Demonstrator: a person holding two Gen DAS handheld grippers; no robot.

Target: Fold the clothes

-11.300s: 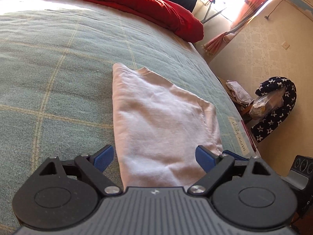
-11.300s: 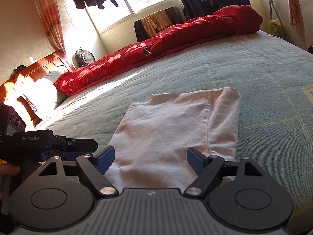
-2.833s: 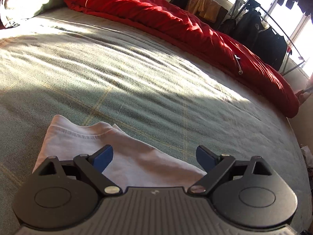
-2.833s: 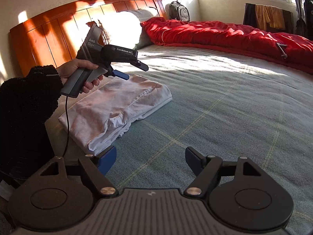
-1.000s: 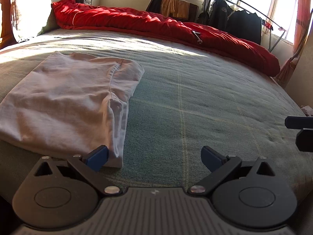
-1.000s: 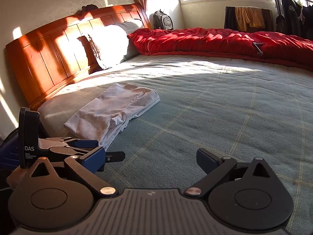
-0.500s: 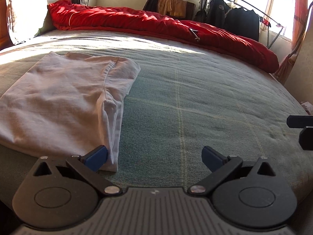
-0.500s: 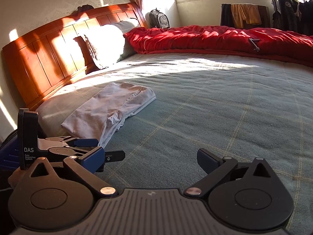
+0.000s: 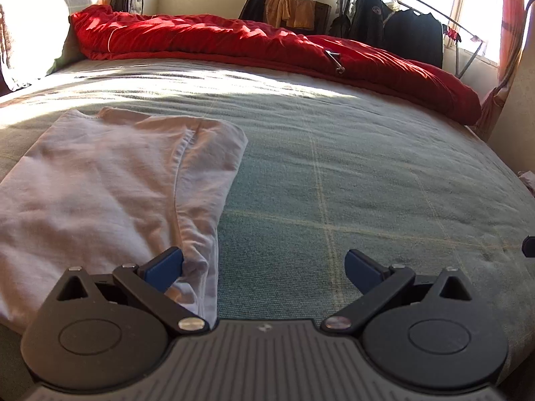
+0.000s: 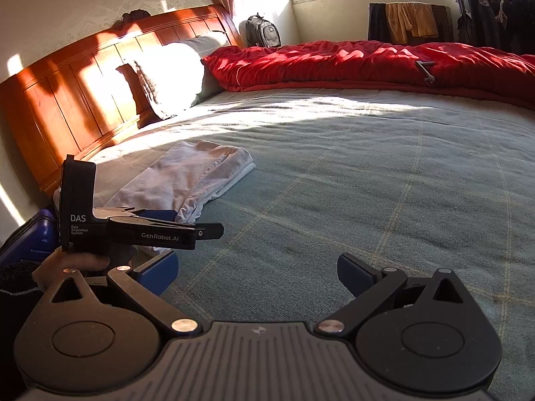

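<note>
On the left, the folded white garment [image 9: 110,180] is lying flat on the green bedspread [image 9: 351,173], near the headboard [image 10: 60,100] side. The left gripper [image 9: 264,264] is hovering with jaws spread wide, its left finger just over the garment's near corner, gripping nothing. Further right, the right gripper [image 10: 257,269] is also gaping wide above bare bedspread, empty. The fold looks finished; any tidying would best be a light pinch at that loose corner, without dragging the layers.
</note>
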